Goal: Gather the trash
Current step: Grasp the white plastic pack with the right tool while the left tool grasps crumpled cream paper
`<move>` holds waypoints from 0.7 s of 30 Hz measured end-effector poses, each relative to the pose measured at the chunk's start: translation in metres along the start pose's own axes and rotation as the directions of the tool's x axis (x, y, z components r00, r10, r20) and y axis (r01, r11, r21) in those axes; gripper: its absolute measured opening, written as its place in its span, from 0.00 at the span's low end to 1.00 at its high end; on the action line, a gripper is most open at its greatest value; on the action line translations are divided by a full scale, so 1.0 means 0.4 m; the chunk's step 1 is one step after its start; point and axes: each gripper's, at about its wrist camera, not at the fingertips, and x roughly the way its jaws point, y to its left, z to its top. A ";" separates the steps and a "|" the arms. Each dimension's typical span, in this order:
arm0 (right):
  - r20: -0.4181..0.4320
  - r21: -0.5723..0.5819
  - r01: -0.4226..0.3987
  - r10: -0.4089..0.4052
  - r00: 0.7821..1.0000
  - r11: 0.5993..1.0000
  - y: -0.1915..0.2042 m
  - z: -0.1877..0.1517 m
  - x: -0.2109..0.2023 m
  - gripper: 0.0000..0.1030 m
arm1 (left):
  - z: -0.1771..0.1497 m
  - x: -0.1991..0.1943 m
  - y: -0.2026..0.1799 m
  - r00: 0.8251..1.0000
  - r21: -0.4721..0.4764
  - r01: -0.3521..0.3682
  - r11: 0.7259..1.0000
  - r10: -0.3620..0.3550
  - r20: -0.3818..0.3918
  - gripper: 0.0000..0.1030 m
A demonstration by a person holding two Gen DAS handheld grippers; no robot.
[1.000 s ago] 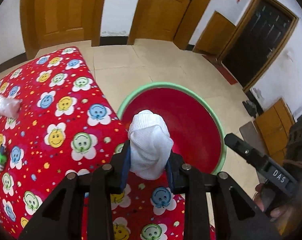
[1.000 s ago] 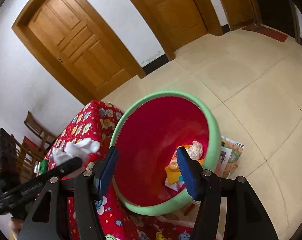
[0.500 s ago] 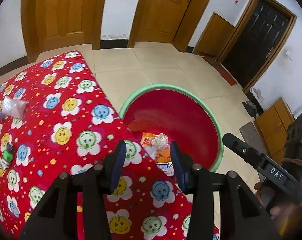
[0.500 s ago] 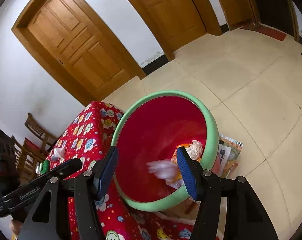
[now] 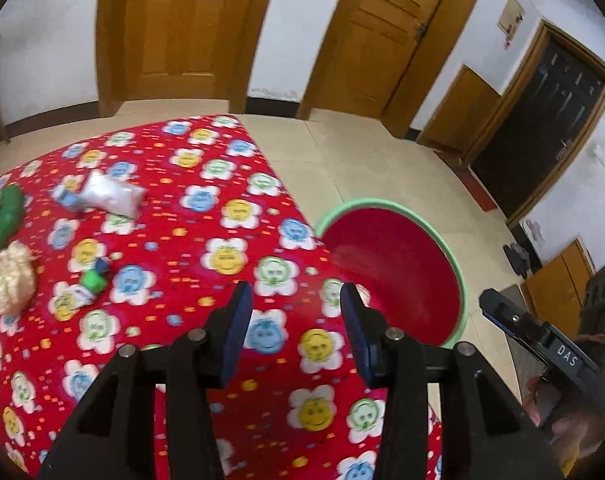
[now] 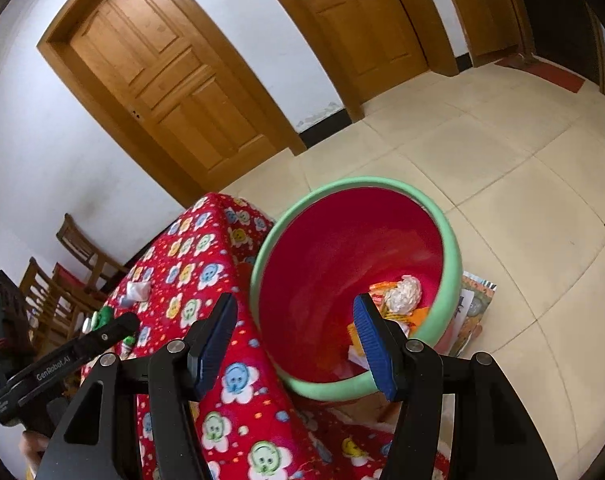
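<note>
The left gripper [image 5: 292, 312] hangs over the near corner of the table [image 5: 206, 240], its jaws spread wide with nothing between the ribbed blue pads [image 5: 238, 332], only the glossy red cloth printed with smiling flowers showing in the gap. The right gripper [image 6: 294, 340] is likewise released and empty, its jaws apart above the table edge and the round bin [image 6: 456, 264], a deep tub with a smooth red inside and a thick, soft green rim that stands on the pale tiled floor [image 6: 522, 184] just beside the table. In the bottom of the bin lies collected trash: a crumpled white paper ball [image 6: 402, 294] resting on flat orange and yellow wrappers [image 6: 418, 314]. More rubbish waits on the cloth in the left wrist view: a puffy, shiny white packet [image 5: 110, 196] lying on its side, touching a small blue and white scrap [image 5: 66, 198], a wrinkled cream-coloured wad [image 5: 8, 284] near the left edge, a dark green lump [image 5: 2, 218] with a pale disc on top, and a small green cap [image 5: 92, 280] beside a printed wrapper; these are blurred. Flat printed paper [image 6: 472, 312] lies on the floor behind the bin, and panelled wooden doors [image 6: 170, 80] line the white wall
</note>
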 end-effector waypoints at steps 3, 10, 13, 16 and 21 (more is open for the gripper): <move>-0.003 -0.023 -0.008 0.007 1.000 1.000 0.030 -0.003 -0.006 0.61 | 0.001 -0.029 0.047 0.999 -0.032 -0.025 0.999 0.026 0.022 0.44; -0.027 -0.075 -0.036 0.034 0.999 0.997 0.103 -0.011 0.001 0.61 | -0.004 -0.103 0.166 0.992 -0.103 -0.094 0.990 0.102 0.072 0.44; -0.041 -0.103 -0.045 0.041 0.998 0.994 0.139 -0.016 0.009 0.61 | -0.010 -0.132 0.224 0.987 -0.141 -0.124 0.982 0.137 0.085 0.44; -0.053 -0.131 -0.058 0.051 0.997 0.990 0.179 -0.022 0.016 0.61 | -0.015 -0.155 0.285 0.979 -0.178 -0.161 0.971 0.179 0.094 0.44; -0.079 -0.179 -0.075 0.062 0.995 0.981 0.253 -0.027 0.043 0.61 | -0.022 -0.181 0.385 0.963 -0.239 -0.221 0.945 0.250 0.098 0.46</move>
